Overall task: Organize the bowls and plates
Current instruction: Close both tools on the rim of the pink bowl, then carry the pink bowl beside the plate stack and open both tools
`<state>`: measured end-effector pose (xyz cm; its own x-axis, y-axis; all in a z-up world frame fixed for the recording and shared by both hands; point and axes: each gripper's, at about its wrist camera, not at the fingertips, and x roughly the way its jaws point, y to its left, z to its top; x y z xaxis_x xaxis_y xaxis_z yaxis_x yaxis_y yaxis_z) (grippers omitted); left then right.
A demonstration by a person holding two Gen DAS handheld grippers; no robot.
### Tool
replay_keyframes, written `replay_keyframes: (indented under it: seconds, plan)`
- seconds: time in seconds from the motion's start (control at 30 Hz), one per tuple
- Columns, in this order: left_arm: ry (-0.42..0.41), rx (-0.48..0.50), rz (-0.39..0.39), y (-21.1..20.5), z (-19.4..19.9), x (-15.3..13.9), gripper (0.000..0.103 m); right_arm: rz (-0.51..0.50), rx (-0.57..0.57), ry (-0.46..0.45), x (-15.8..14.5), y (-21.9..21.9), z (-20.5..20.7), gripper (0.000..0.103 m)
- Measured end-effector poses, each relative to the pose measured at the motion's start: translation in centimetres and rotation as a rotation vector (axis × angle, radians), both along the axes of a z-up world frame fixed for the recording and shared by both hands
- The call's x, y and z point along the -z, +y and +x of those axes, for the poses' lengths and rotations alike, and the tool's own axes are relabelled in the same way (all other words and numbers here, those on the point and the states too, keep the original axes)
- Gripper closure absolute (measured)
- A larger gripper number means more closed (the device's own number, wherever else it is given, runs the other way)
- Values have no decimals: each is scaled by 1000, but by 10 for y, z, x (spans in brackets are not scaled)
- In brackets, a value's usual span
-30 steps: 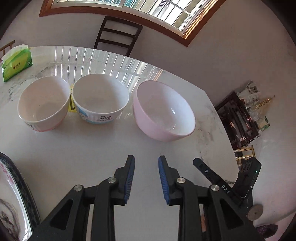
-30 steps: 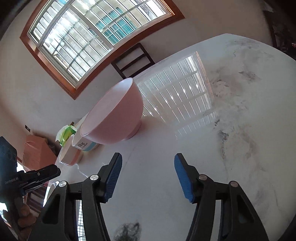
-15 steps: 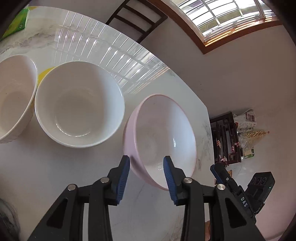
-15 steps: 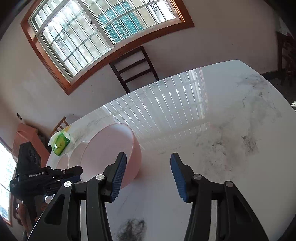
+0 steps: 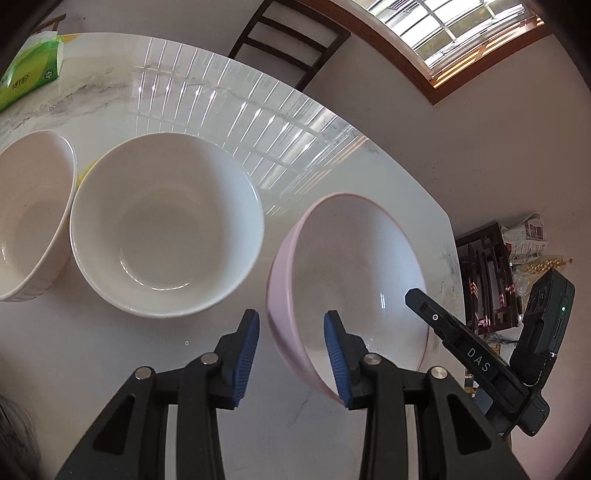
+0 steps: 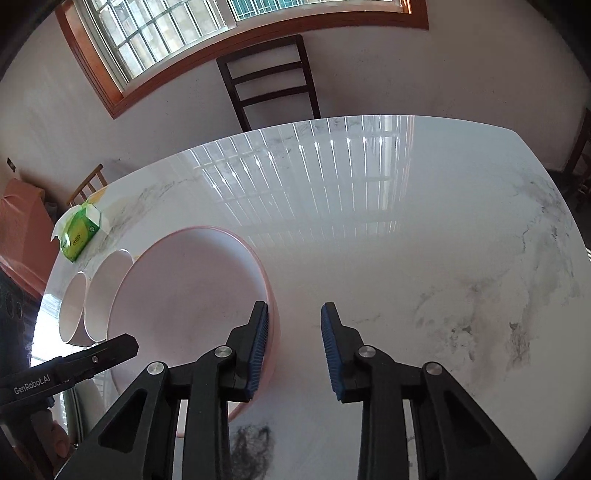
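Left wrist view looks down on a white marbled surface (image 5: pixel 351 177) where three bowls stand in a row. At the left edge is a cream bowl (image 5: pixel 29 218), just beside it a white bowl (image 5: pixel 166 229), and to the right, a little apart, a pink bowl (image 5: pixel 351 280). The left gripper (image 5: pixel 291 350) straddles the near-left rim of the pink bowl: one blue pad is outside the wall, the other inside the bowl. Its jaws are closing, with a visible gap left between the outer pad and the bowl's wall, so the rim is between them but not yet pinched. A green tissue pack (image 5: pixel 29 70) lies at the far left corner, and a dark chair (image 5: pixel 291 44) stands beyond the surface under a window (image 5: pixel 461 29).

Right wrist view shows the same pink bowl (image 6: pixel 192 295) from its other side, with the other two bowls lined up behind it toward the tissue pack (image 6: pixel 79 236). The right gripper (image 6: pixel 293 350) sits at the bowl's right rim, its left pad against or just inside the edge and its right pad over bare surface (image 6: pixel 424 240). These jaws are closing too; whether the pad presses on the rim I cannot tell.
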<state>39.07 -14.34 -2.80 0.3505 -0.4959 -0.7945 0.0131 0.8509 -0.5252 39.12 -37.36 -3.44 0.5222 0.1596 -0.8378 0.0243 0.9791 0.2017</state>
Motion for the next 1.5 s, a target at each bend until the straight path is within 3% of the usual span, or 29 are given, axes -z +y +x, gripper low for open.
replay_keyframes:
  seconds: [0.07,0.2,0.4,0.67,1.07,1.5]
  plan:
    - [16,14,12,-4,0,4,81,11,-20,30,3,5,3,95]
    - [-19,19,87,-6,-10,-1,86,1,-42,28,-6,11,-8,95]
    - [-50,23,83,17,-53,-23,86,66,-76,50,-24,20,-47,93]
    - [-5,35,83,69,-131,-39,86,117,-149,91,-39,63,-118,91]
    - [24,11,152,135,-212,-42,86,139,-229,190,-6,130,-197,91]
    - [28,0,174,154,-231,-28,86,121,-233,216,6,161,-209,91]
